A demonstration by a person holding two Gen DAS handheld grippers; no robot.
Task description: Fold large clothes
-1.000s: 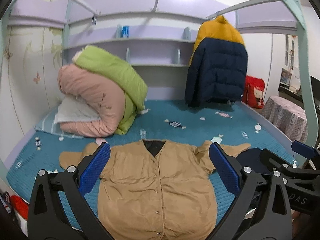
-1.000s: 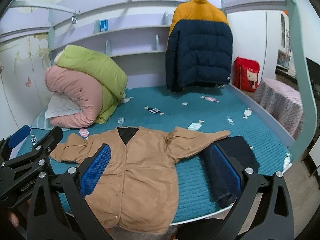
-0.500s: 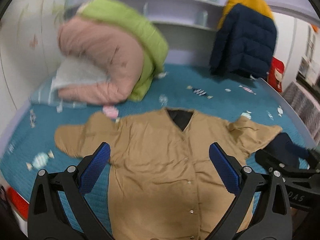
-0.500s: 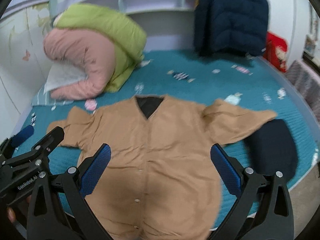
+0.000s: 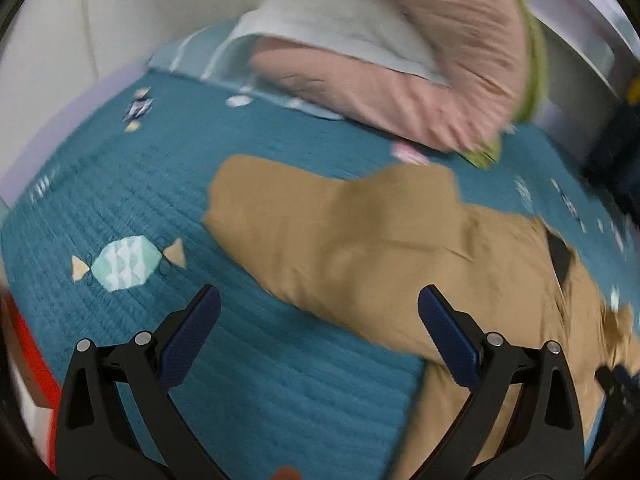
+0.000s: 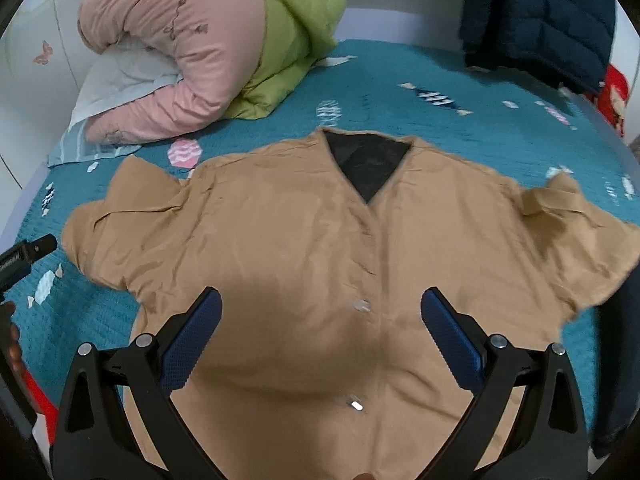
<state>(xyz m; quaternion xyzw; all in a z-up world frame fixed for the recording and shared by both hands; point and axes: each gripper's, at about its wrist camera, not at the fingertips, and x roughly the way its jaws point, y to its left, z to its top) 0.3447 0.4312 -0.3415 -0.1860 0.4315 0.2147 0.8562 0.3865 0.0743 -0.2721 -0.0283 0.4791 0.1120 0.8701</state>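
A tan button-front jacket (image 6: 320,240) with a black lining lies flat, front up, on the teal bedspread (image 6: 460,128), sleeves spread to both sides. My right gripper (image 6: 320,312) is open and empty, just above the jacket's chest near its buttons. My left gripper (image 5: 318,312) is open and empty, low over the lower edge of the jacket's left sleeve (image 5: 320,232). The left gripper's tip also shows at the left edge of the right wrist view (image 6: 24,254). The left wrist view is blurred.
A rolled pink and green quilt (image 6: 208,40) on a pale pillow (image 6: 116,80) lies at the back left. A navy puffer jacket (image 6: 540,20) hangs at the back right. A dark folded garment (image 6: 620,360) lies by the jacket's right sleeve. A white wall (image 5: 80,40) bounds the left.
Both grippers have dropped closer to the jacket. The left has swung left toward the left sleeve; the right has moved in over the chest. Both stay open.
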